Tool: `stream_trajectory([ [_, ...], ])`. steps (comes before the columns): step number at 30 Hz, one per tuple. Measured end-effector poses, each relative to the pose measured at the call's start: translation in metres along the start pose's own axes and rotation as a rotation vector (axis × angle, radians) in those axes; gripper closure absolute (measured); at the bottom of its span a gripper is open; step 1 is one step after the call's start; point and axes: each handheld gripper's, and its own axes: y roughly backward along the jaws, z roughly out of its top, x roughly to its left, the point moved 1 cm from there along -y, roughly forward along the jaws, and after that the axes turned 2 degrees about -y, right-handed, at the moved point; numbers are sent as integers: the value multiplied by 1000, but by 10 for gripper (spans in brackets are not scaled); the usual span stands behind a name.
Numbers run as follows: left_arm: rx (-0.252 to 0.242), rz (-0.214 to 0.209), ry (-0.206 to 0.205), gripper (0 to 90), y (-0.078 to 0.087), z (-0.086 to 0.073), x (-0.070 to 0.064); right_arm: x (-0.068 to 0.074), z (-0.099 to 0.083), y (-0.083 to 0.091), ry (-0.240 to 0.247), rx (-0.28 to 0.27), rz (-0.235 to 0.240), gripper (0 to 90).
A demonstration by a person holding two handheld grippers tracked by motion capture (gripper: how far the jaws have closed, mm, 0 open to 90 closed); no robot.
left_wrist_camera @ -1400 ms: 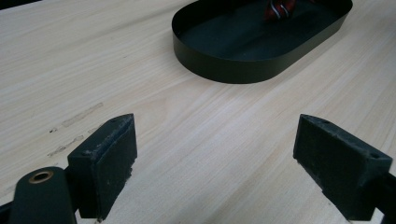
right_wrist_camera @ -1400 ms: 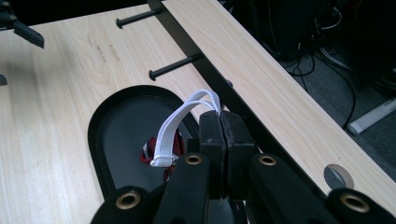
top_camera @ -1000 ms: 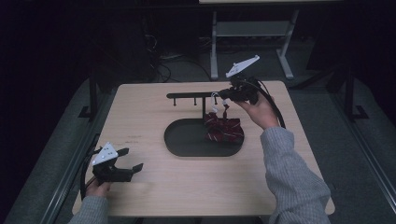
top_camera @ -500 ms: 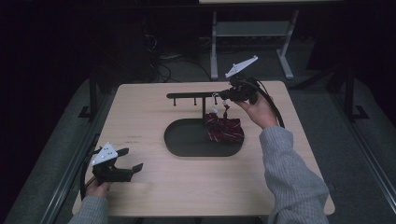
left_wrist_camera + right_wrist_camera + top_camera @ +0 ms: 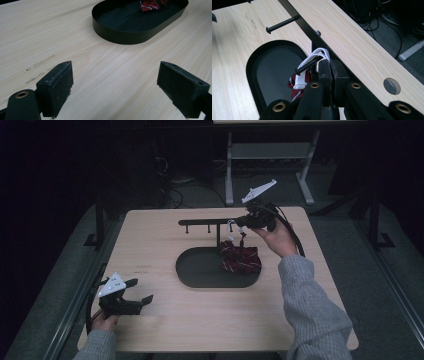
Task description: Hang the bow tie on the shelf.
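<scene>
Seen from the high view: a pale wooden surface [image 5: 165, 245] carrying a black oval metal tray [image 5: 200, 272] at its middle, with a black horizontal rack bar with pegs [image 5: 207, 223] just beyond the tray's far edge. Dark red cloth with white stripes [image 5: 241, 259] lying in the right end of the tray, white elastic loop [image 5: 231, 226] rising from it to the bar.

Closer in the right gripper view: white loop [image 5: 313, 62] hooked over a short black peg [image 5: 308, 65], red cloth [image 5: 295, 86] hanging just below the peg's tip; second peg farther left along the bar, bare. Right tongs [image 5: 331, 71] pressed together, pads touching, right beside the loop; whether any strand is pinched between them, cannot tell.

Right hand [image 5: 275, 237] raised at the far right of the surface, grey sleeve reaching forward, right tongs [image 5: 246, 222] level with the bar.

Left hand [image 5: 102, 322] low at the near left corner, left tongs [image 5: 137, 292] pointing right toward the tray. In the left gripper view, left tongs [image 5: 115, 83] spread wide over bare wood, holding nothing, well apart from the tray [image 5: 120, 35] and the cloth.
</scene>
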Motion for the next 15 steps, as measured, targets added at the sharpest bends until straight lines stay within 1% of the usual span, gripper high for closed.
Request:
stream_trajectory([
  [5, -5, 0, 1, 130, 0, 0, 0, -1, -1, -1, 4, 5, -3, 869],
  [10, 0, 0, 0, 130, 0, 0, 0, 0, 0, -1, -9, 2, 0, 861],
  [11, -6, 0, 2, 130, 0, 0, 0, -1, -1, -1, -1, 3, -1, 844],
  [15, -1, -1, 1, 130, 0, 0, 0, -1, -1, -1, -3, 5, 1, 841],
])
